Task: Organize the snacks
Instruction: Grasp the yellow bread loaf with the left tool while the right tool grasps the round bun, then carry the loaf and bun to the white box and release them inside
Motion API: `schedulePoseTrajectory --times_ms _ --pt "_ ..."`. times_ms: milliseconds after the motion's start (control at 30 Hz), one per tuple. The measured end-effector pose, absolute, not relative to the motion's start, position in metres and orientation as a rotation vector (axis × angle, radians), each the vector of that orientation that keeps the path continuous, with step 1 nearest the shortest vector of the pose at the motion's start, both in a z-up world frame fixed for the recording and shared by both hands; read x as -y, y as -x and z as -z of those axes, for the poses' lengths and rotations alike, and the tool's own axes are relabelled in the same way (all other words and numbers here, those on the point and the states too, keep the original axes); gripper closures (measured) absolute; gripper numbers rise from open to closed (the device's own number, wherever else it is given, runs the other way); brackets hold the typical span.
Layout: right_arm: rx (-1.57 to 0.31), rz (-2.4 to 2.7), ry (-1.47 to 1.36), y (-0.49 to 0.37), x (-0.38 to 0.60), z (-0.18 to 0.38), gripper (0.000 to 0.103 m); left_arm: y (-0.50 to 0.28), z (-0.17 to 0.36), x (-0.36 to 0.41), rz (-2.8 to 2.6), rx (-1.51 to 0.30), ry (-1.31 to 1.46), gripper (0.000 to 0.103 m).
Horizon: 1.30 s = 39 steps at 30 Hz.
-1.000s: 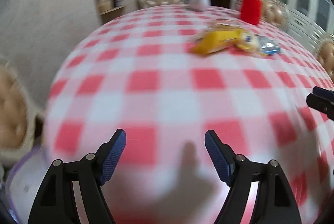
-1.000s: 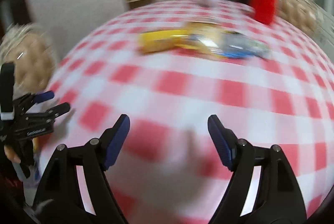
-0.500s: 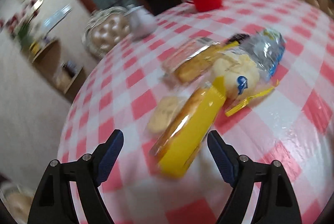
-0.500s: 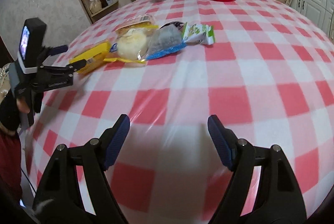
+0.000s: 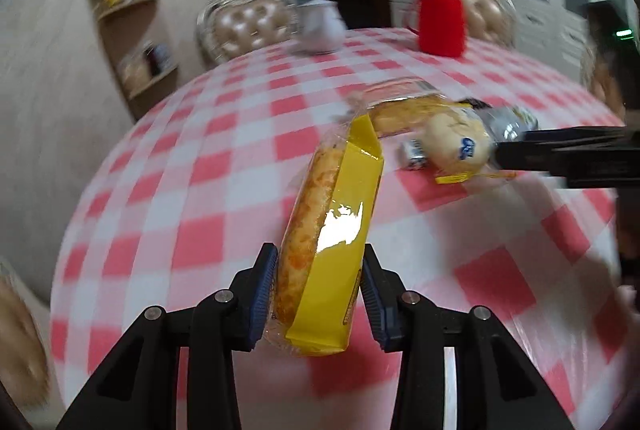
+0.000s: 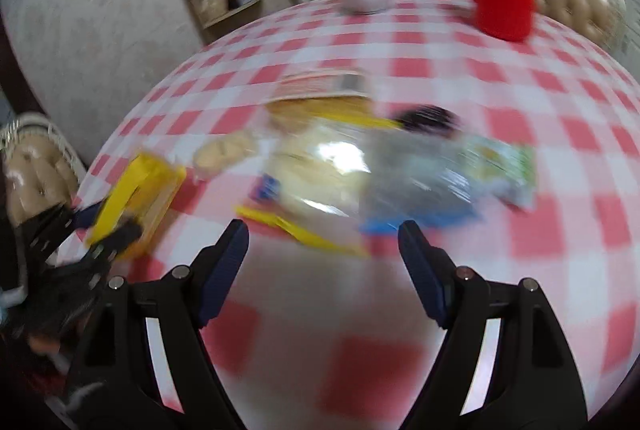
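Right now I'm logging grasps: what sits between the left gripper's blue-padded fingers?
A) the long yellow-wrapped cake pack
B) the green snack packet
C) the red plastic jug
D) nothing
A: in the left wrist view the left gripper is clamped on the long yellow-wrapped cake pack.

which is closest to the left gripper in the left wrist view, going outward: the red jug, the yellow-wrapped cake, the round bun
From the left gripper:
1. yellow-wrapped cake, clamped between its fingers.
2. round bun, mid-table, right of centre.
3. red jug, far edge of the table, toward the right.
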State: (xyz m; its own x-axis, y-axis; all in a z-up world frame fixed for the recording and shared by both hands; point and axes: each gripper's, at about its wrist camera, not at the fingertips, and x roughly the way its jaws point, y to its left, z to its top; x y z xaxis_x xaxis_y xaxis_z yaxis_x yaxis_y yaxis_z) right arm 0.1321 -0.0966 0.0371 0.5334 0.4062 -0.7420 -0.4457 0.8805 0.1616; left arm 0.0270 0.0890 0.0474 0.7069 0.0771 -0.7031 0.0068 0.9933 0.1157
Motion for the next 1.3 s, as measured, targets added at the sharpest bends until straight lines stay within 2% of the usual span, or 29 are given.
schedulePoseTrajectory --times_ms 167,200,233,333,567,733,800,833,867,933,1000,1033,1067,1133,1300 --pt "-0.898 -0.372 0.214 -0.164 0.053 -0.016 0.015 0.005 -0.048 -0.108 -0.05 -0.785 -0.071 0.062" --pt "-0.901 -0.346 0.256 -0.164 0.05 -0.012 0.017 0.009 -0.049 -0.113 -0.047 -0.787 -0.062 0.062" --pt "-0.898 -0.335 0.272 -0.162 0.049 -0.011 0.032 0.013 -0.05 -0.117 -0.044 -0.788 -0.05 0.062" --pt "-0.874 -0.332 0.255 -0.145 0.059 -0.015 0.038 0.022 -0.051 -0.132 -0.042 -0.791 -0.006 0.063" --pt "-0.796 -0.396 0.198 -0.062 0.077 -0.04 0.039 0.049 -0.054 -0.137 -0.078 -0.789 -0.024 0.069" --pt "-0.763 -0.452 0.155 -0.011 0.081 -0.049 0.039 0.064 -0.054 -0.135 -0.103 -0.802 -0.038 0.07" --pt "-0.758 -0.463 0.118 -0.001 0.084 -0.049 0.039 0.066 -0.054 -0.14 -0.1 -0.804 -0.013 0.066" --pt "-0.755 -0.467 0.095 0.004 0.086 -0.048 0.039 0.064 -0.052 -0.141 -0.105 -0.817 -0.013 0.057" --pt "-0.757 -0.479 0.072 0.011 0.086 -0.046 0.038 0.061 -0.049 -0.142 -0.122 -0.825 -0.021 0.041" --pt "-0.762 -0.499 0.054 0.019 0.084 -0.044 0.038 0.053 -0.043 -0.142 -0.163 -0.828 -0.052 0.019" --pt "-0.766 -0.519 0.041 0.027 0.08 -0.041 0.038 0.041 -0.037 -0.143 -0.17 -0.831 -0.052 0.018" --pt "-0.765 -0.527 0.038 0.029 0.079 -0.041 0.038 0.035 -0.034 -0.144 -0.164 -0.835 -0.041 0.019" --pt "-0.764 -0.534 0.035 0.032 0.077 -0.041 0.038 0.03 -0.031 -0.143 -0.158 -0.847 -0.032 0.03" --pt "-0.758 -0.542 0.035 0.038 0.075 -0.041 0.038 0.025 -0.022 -0.137 -0.136 -0.908 -0.025 0.062" --pt "-0.763 -0.564 0.022 0.049 0.075 -0.039 0.038 0.057 -0.023 -0.124 -0.166 -0.9 -0.086 0.064"
